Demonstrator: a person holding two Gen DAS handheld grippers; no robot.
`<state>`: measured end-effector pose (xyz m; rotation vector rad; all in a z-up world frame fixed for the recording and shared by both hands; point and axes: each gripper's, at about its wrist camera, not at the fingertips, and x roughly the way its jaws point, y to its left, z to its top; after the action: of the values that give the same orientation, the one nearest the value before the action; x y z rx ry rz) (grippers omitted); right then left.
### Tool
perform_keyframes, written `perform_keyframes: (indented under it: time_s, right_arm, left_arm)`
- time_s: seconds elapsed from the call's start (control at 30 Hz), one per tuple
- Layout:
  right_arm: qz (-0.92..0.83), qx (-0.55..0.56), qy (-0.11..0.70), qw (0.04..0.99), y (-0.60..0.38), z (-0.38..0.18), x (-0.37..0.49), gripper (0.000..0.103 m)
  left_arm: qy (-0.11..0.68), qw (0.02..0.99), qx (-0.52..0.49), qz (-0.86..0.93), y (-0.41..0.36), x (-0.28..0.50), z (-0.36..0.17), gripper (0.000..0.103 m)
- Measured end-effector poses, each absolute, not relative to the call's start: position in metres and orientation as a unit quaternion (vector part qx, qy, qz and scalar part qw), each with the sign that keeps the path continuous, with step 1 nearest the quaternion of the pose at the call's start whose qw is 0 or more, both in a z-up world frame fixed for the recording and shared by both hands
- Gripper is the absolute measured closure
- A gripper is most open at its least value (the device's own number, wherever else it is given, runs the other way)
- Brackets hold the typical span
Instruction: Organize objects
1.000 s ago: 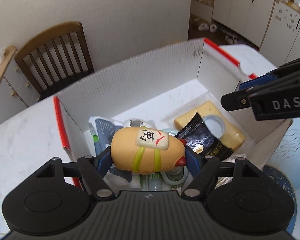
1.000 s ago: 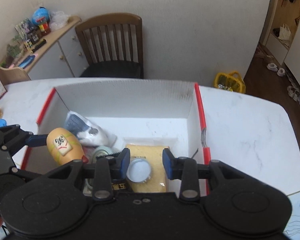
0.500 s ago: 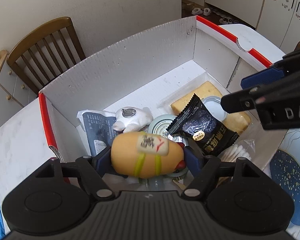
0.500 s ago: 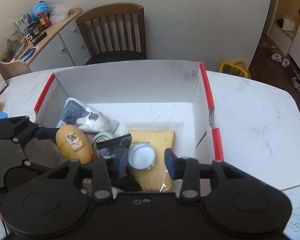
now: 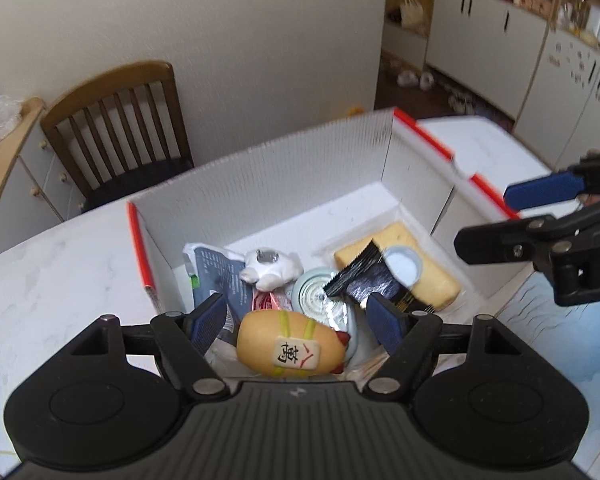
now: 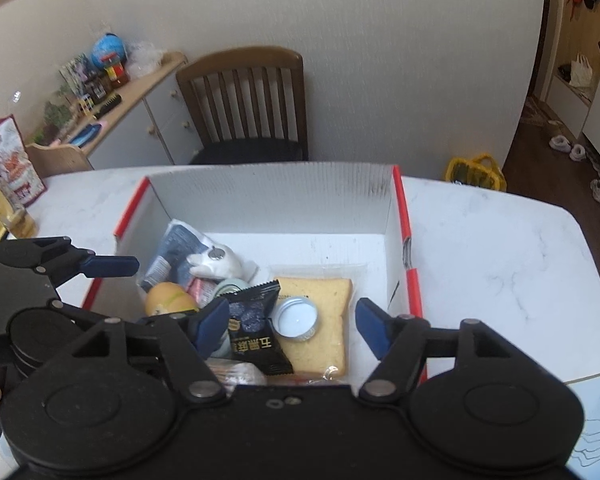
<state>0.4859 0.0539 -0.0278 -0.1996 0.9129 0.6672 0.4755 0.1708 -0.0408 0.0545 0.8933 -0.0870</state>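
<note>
the yellow egg-shaped toy (image 5: 290, 346) lies on its side in the near left part of the white cardboard box (image 5: 300, 168), on top of the other contents, its long axis running left to right and its red tip to the right; the tile with the printed character faces up and toward the camera. the left gripper (image 5: 298, 322) hangs over it, tilted steeply down into the box, its blue pads (image 5: 209, 322) spread wide with clear gaps to the toy on both sides, so nothing is gripped. the right gripper (image 6: 292, 326) is also angled down over the near right part of the box; its jaws have just been opening and now stand apart, with the black snack packet (image 6: 256, 330) and the metal lid (image 6: 298, 316) lying loose between them on the bread slice (image 6: 320, 320), neither touched by a pad. a white plush figure (image 5: 270, 268) and a grey pouch (image 5: 216, 268) lie farther back on the left.
</note>
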Motion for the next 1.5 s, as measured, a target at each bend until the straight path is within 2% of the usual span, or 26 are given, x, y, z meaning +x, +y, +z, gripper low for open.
perform_keyframes:
  time_s: [0.1, 0.4, 0.73, 0.83, 0.9, 0.97, 1.5]
  right_arm:
    - [0.327, -0.089, 0.419, 0.843, 0.047, -0.018, 0.477, 0.032]
    - [0.368, -0.104, 0.361, 0.85, 0.03, 0.001, 0.441, 0.024]
    - [0.406, -0.104, 0.319, 0.85, 0.007, 0.009, 0.403, 0.013]
    - [0.413, -0.102, 0.308, 0.851, -0.001, 0.01, 0.392, 0.007]
    - [0.415, -0.094, 0.307, 0.851, -0.007, 0.01, 0.386, 0.002]
    - [0.418, -0.086, 0.306, 0.851, -0.014, 0.011, 0.382, 0.0]
    - [0.418, -0.062, 0.299, 0.856, -0.055, 0.013, 0.358, 0.0]
  left_arm:
    - [0.41, 0.911, 0.009, -0.037, 0.172, 0.461, -0.026, 0.021]
    - [0.359, 0.932, -0.035, -0.017, 0.172, 0.417, 0.007, 0.021]
    - [0.335, 0.94, -0.057, 0.009, 0.165, 0.371, 0.019, 0.02]
    - [0.334, 0.941, -0.06, 0.01, 0.162, 0.36, 0.02, 0.013]
    - [0.334, 0.94, -0.063, 0.01, 0.159, 0.354, 0.02, 0.002]
    - [0.332, 0.941, -0.066, 0.009, 0.155, 0.347, 0.02, 0.001]
    - [0.313, 0.948, -0.06, 0.022, 0.126, 0.307, 0.019, 0.0]
